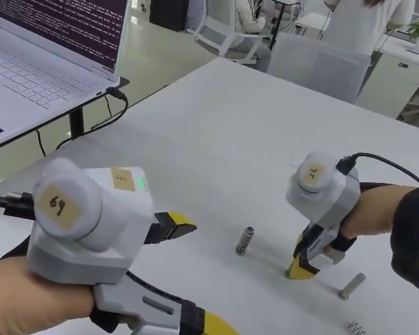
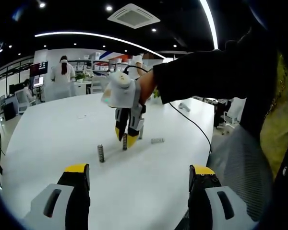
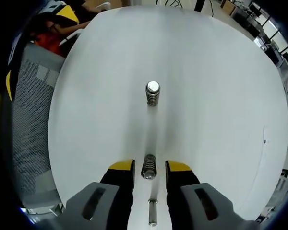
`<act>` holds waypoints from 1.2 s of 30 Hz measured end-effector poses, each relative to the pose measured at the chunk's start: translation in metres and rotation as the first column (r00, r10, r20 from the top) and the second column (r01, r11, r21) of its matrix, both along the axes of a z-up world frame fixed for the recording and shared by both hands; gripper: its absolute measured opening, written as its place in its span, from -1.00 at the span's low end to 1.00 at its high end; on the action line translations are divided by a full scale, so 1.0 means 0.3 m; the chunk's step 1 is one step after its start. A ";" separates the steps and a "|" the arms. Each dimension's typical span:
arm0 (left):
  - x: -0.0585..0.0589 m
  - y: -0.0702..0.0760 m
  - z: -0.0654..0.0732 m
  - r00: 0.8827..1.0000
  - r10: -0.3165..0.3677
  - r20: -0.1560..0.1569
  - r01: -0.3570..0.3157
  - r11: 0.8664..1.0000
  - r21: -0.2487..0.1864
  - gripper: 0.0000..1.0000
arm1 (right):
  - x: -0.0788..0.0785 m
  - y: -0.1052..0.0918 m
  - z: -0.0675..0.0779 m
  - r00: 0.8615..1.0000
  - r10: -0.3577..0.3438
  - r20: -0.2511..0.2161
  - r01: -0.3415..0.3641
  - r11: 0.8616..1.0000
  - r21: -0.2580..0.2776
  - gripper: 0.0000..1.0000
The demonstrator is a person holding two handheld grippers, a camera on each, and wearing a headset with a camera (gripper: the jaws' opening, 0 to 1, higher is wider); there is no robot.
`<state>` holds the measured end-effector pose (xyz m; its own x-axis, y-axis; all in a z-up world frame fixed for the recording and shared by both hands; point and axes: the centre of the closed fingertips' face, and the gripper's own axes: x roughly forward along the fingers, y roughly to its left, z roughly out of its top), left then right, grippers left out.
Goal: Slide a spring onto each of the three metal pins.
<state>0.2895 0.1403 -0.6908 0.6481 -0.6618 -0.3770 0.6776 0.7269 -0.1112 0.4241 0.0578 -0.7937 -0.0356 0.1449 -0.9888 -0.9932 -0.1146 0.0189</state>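
Note:
A metal pin wearing a spring (image 3: 149,166) stands upright between the fingers of my right gripper (image 3: 149,168), with a narrow gap on each side; the jaws are open. The right gripper (image 1: 298,269) points down at the white table (image 1: 216,139). A second pin with a spring (image 1: 245,240) stands to its left, also seen as the sprung pin (image 3: 152,92) ahead. A bare pin (image 1: 352,286) lies flat behind the right gripper, and a loose spring (image 1: 356,326) lies near the front edge. My left gripper (image 1: 199,273) hovers wide open and holds nothing.
An open laptop (image 1: 42,63) sits on a stand at the far left, with a black cable (image 1: 115,112) hanging from it. Grey chairs (image 1: 321,63) stand beyond the table's far edge. The right gripper's cable (image 1: 391,164) trails to the right.

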 end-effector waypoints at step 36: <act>0.002 -0.004 0.014 1.000 -0.016 -0.001 0.016 1.000 0.026 0.65 | -0.074 -0.043 0.270 0.967 -0.251 0.039 0.208 0.872 0.443 -0.02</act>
<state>0.2902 0.1390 -0.6867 0.6372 -0.6621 -0.3944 0.6893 0.7186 -0.0927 0.4019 0.0448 -0.7127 0.1393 0.5510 -0.8228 -0.9873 0.1413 -0.0725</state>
